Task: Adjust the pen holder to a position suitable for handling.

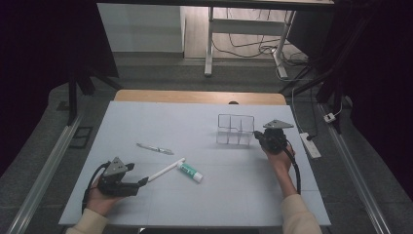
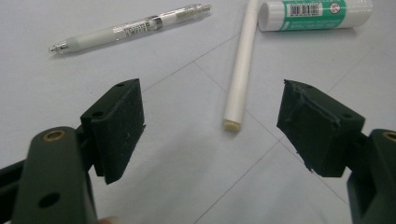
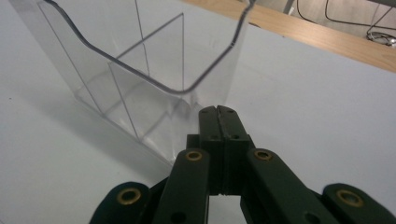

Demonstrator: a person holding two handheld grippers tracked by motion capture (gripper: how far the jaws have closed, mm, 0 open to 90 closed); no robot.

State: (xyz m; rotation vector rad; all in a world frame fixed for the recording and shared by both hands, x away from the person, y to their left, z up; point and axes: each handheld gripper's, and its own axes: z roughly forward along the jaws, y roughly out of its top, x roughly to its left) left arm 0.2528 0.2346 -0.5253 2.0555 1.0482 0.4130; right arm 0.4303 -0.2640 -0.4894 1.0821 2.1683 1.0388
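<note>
- We see the left gripper (image 2: pixel 210 126) spread wide, a white stick (image 2: pixel 240 70) lying between its jaws; pen (image 2: pixel 130 28) and glue stick (image 2: pixel 315 14) beyond.
- Our right gripper (image 3: pixel 218 112) is closed, seemingly touching the clear organizer (image 3: pixel 140 70).

1. High view: dim overall, room edges near black; the bench (image 1: pixel 195 126) is the brightest area, evenly lit, soft focus.
2. Left gripper view: flat light, faint shadows beside the white stick (image 2: pixel 240 65); near jaws slightly blurred.
3. Right gripper view: pale glare lines along the clear organiser (image 3: pixel 140 65) rim; soft shadow left of it.
</note>
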